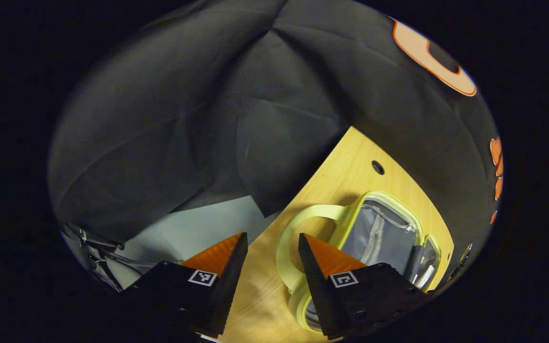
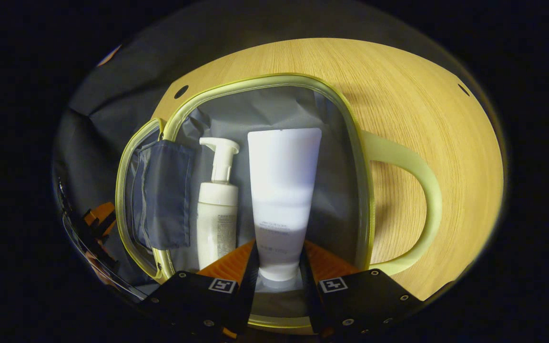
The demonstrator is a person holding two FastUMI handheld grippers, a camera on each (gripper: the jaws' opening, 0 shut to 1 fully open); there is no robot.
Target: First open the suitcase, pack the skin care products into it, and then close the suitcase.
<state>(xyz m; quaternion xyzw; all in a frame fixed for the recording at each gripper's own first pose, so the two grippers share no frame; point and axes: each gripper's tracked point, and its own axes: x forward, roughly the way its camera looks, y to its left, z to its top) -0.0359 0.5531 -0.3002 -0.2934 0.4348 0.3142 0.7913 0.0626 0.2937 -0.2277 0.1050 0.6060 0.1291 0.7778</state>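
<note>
Black cloth hangs behind a pale wooden surface that carries the open suitcase, a small case with a yellow-green rim and a grey lining.

Seen from the right gripper view, the case lies flat with its lid folded out past one side wall; a dark blue pocket sits on the inside of that lid. Its curved handle arches out from the opposite wall onto the bare wood. Inside the case, a white pump bottle lies on the lining just beside the lid-side wall, nozzle pointing toward the far wall. Next to it, nearer the handle side, a white tube lies with its wide crimped end toward the far wall and its cap end toward the near wall. The right tool pinches the tube's cap end, one finger pressed on each side of it.

From the left gripper view, the left tool hangs spread apart with nothing between its fingers, above the wood just outside the case's handle. The case's grey interior lies beyond the handle. A small round hole in the wood sits past the case's far rim.
</note>
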